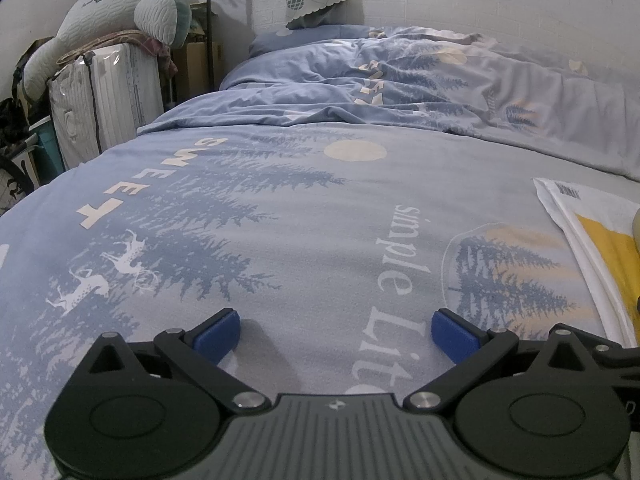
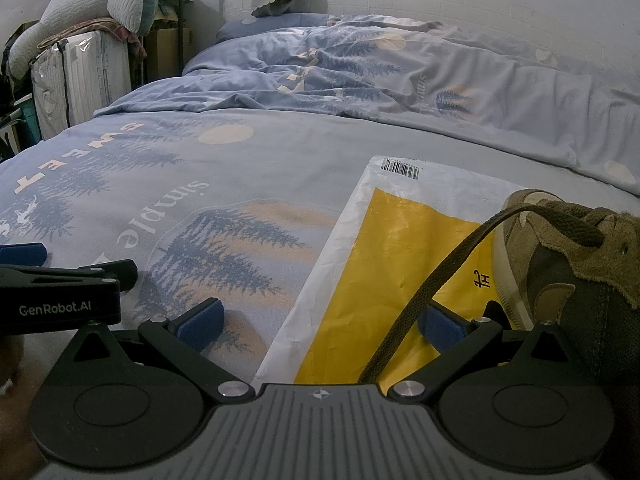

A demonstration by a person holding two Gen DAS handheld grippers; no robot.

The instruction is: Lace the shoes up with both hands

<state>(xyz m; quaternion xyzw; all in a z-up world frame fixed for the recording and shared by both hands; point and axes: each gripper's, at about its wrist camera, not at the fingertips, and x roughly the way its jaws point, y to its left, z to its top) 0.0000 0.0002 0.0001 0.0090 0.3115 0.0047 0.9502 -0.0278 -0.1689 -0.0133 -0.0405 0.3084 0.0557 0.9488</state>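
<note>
Bedspread [image 1: 280, 220] is showing "SWEET" and "simple Life"; left gripper [image 1: 336, 336], marked "GenRobot.AI", and right gripper [image 2: 320, 322] are both gaping wide, holding nothing.

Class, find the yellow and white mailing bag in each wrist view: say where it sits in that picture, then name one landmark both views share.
Left wrist view: the mailing bag lies at the right edge, cut off by the frame.
Right wrist view: the bag fills the lower centre, under the shoe.
Shared landmark: the "simple" lettering printed on the bedcover, left of the bag in both.
</note>
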